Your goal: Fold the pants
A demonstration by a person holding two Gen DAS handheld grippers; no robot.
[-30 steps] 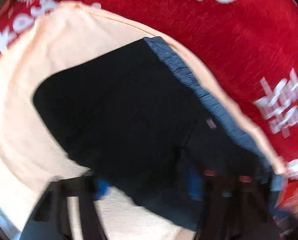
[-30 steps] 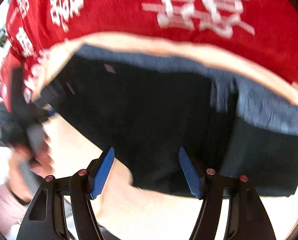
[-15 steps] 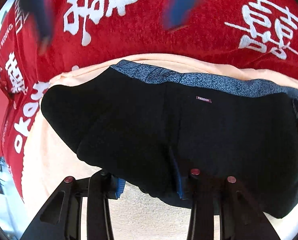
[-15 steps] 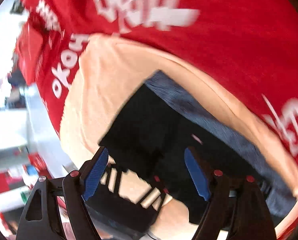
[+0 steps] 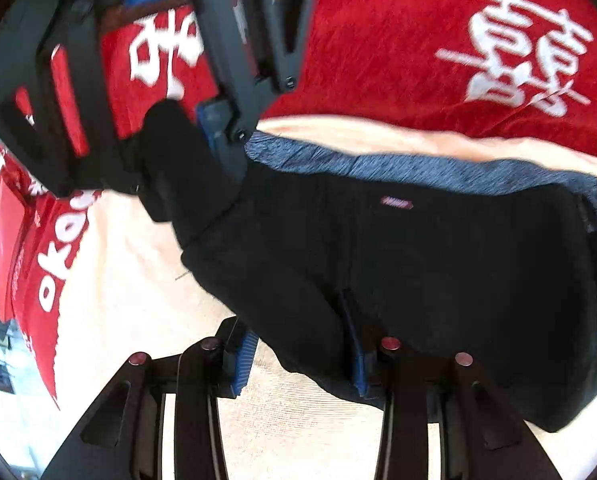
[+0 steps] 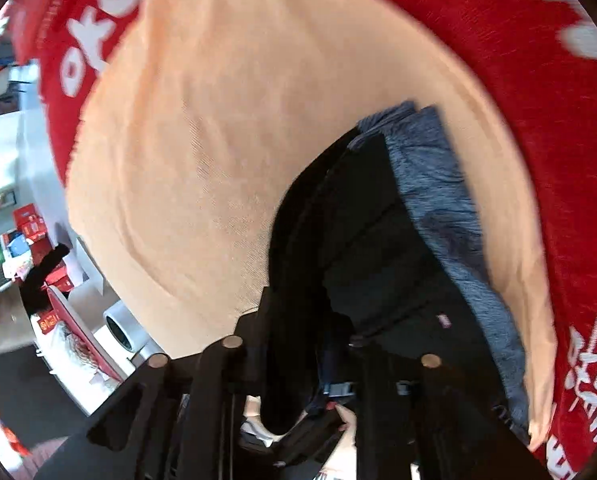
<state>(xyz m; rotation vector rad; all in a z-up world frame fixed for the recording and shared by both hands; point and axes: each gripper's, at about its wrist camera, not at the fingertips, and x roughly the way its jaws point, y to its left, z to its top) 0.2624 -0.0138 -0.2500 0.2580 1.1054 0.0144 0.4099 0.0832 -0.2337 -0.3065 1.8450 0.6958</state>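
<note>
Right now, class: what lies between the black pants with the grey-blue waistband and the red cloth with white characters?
A strip of peach cloth separates pants from red cloth, seen in the left wrist view.

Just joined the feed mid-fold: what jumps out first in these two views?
The black pants with a blue-grey waistband lie on a peach cloth over a red blanket. The right claw pinches their far-left end, lifting it. The left claw sits open at their near edge.

You are working in what is looking like a shop or display room: a red cloth [image 5: 398, 40] with white characters is covering the table, and beyond its edge red boxes [image 6: 30, 220] and white counters [image 6: 2, 152] are showing, all blurred.
</note>
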